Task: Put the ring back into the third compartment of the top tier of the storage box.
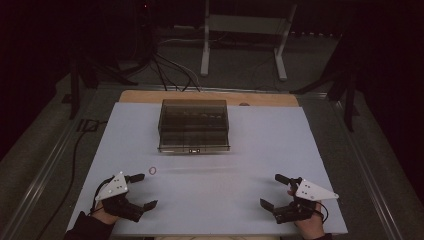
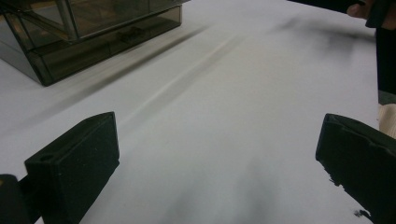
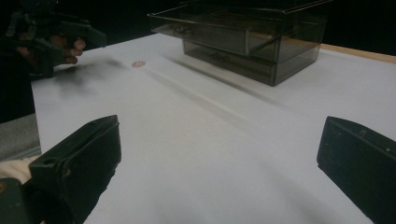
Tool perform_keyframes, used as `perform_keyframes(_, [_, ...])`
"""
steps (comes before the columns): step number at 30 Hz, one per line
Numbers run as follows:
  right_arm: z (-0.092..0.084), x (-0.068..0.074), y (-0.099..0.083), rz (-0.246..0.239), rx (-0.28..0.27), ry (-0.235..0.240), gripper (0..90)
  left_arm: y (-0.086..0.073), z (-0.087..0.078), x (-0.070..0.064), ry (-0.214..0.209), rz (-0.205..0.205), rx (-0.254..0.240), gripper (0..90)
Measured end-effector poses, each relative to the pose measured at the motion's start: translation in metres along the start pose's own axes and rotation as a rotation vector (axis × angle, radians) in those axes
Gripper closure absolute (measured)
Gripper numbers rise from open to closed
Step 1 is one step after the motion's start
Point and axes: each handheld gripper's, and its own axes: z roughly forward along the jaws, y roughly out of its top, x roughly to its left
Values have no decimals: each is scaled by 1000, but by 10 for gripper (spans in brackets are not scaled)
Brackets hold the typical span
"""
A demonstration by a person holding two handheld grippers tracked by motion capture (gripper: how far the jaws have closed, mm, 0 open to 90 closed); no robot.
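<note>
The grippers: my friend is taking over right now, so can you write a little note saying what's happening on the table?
Left gripper: open, holding nothing, low over the white table at its near left.
Right gripper: open, holding nothing, at the near right.
Small ring: lies on the table just beyond the left gripper, untouched.
Smoky drawer box: sits at the far middle; its drawers look shut.
Done: nothing shows yet.
Left: probably pick up the ring and take it to the box.

The table [image 1: 210, 200] carries a pale white sheet over most of its top, with a strip of bare wood showing along the far edge at twelve o'clock. A smoky transparent drawer box [image 1: 194, 125] stands on the sheet just above centre, towards twelve o'clock. A small red ring [image 1: 153, 170] lies flat at about nine o'clock, apart from the box.
</note>
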Motion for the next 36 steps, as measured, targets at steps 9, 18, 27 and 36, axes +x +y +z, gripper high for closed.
perform_keyframes(9, [1, 1, 0, -7, 6, 3, 0, 1, 3, -4, -3, 27, 28, 7])
perform_keyframes(18, [3, 3, 0, -9, 27, 11, 0, 2, 4, -6, 11, 32, 42, 7])
perform_keyframes(27, [3, 4, 0, -13, 37, 2, 0, 8, 6, -14, -41, 65, 53, 7])
perform_keyframes(36, [3, 5, 0, -18, 33, 3, 0, 18, 14, -25, -83, 113, 101, 7])
